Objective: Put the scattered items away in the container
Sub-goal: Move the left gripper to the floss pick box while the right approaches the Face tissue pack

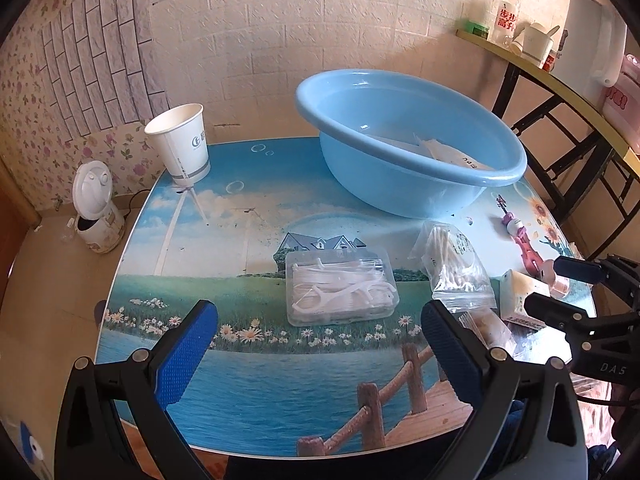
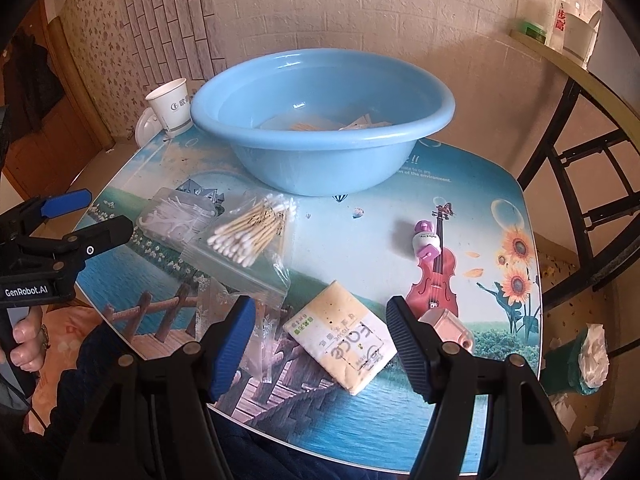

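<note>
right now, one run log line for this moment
left claw open, over floss pick box | right claw open, over tissue pack | cotton swab bag on table | blue basin holds packets

You have a paper cup [image 1: 182, 145] standing upright at the far left corner of the picture-printed table [image 1: 240, 360]. Below that corner, on the floor, sits a white rice cooker [image 1: 98, 210] with its lid up. To your right, a shelf [image 1: 560, 76] carries a clear bottle [image 1: 507, 16] and a white tub [image 1: 538, 46].
</note>
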A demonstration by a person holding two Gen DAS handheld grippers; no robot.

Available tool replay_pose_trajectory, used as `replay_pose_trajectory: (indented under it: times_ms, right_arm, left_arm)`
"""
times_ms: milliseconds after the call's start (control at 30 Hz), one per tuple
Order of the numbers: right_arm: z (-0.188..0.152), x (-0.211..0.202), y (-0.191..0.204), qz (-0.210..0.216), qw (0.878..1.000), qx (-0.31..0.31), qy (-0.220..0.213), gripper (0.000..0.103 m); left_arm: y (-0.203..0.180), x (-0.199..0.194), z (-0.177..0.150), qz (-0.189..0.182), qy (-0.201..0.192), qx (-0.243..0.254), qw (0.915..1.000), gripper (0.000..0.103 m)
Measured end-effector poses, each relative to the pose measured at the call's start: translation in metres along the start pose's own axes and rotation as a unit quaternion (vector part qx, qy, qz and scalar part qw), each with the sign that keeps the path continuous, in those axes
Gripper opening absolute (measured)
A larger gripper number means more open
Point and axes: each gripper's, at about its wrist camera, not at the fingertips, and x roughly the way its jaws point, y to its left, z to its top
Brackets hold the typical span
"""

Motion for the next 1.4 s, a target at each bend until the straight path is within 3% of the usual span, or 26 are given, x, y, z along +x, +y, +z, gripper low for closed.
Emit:
replay_pose_trajectory:
  times_ms: [1400]
  right_arm:
    - [-0.030, 0.016, -0.020, -0.009, 0.999, 0.023, 0.026, 0.069]
  left_arm:
    - [0.006, 0.031, -0.019, -0.006, 0.048, -0.023, 0.9986, 0.102]
